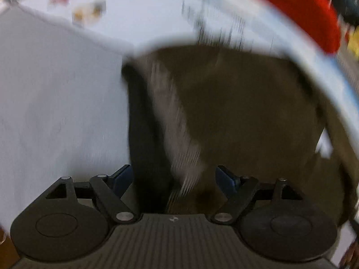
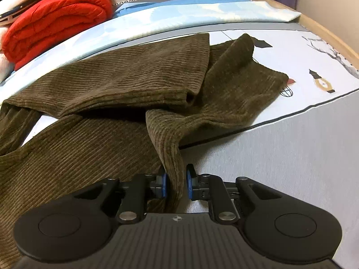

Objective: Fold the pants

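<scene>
The bed (image 2: 291, 145) holds the rumpled brown pants (image 2: 125, 85). The right gripper (image 2: 175, 182) pinches a fabric ridge; the left gripper (image 1: 172, 179) hangs open over cloth. Best to pull the ridge taut, keeping edges aligned.

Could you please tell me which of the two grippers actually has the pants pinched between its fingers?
The right gripper: it clamps a ridge of the olive corduroy pants. The left gripper is open.

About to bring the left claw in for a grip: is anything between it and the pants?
Nothing visible. The left claw is open with the brown pants directly between and ahead of its fingers, though that view is motion-blurred. The right claw is shut on a fold of the pants.
</scene>
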Available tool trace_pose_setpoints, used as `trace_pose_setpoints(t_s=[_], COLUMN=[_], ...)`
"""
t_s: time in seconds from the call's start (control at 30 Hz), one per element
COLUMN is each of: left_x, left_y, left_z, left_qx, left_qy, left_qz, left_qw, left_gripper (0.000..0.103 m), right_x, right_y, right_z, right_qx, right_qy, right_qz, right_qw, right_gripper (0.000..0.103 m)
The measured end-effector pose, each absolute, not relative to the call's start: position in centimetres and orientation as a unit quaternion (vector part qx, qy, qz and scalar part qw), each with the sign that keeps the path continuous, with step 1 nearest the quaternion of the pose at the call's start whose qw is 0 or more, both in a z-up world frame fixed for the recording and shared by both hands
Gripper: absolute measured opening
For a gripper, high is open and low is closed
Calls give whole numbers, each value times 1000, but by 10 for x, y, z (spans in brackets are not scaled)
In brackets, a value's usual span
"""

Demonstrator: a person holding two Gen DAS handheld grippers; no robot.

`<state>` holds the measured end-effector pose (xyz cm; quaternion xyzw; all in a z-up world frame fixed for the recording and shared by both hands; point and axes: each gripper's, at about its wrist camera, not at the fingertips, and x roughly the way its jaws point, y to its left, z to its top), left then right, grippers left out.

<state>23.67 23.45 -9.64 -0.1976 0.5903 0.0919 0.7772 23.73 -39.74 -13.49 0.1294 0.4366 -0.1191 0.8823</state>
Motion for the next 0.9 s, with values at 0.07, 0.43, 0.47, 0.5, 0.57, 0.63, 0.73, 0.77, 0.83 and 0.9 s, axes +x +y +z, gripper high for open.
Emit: trace_pose_setpoints(t_s=[0.07,0.43,0.47,0.5,0.57,0.63,0.73,0.77,0.83,0.9], left_x=[227,218,217,219,221,222,223,225,225,223], left_y=[227,191,194,201,216,227,233,232,236,245], left_z=[-112,-98,-95,-92,-90,-91,-90,-89,-88,-88], left_qx=[-188,22,38,48,70,83,66,58,40,10], left_qy=[621,568,558,551,540,539,545,546,550,559], left_qz=[78,20,30,46,92,130,144,144,142,142], left_qw=[757,823,828,832,833,828,823,823,822,817], left_gripper=[84,30,30,30,30,31,37,39,61,71], right_x=[234,186,181,177,165,152,141,138,134,127], right_y=[-396,-417,-417,-415,-399,-384,-394,-407,-445,-485], right_z=[-134,-115,-119,-123,-128,-129,-120,-116,-111,-113], right_qx=[131,171,176,176,159,147,160,177,232,285], right_qy=[441,491,512,534,576,597,592,583,555,527], right_qz=[-121,-106,-92,-70,19,108,134,119,64,-29], right_qw=[880,848,836,824,801,781,778,784,796,800], right_gripper=[12,9,9,9,9,13,30,34,37,39])
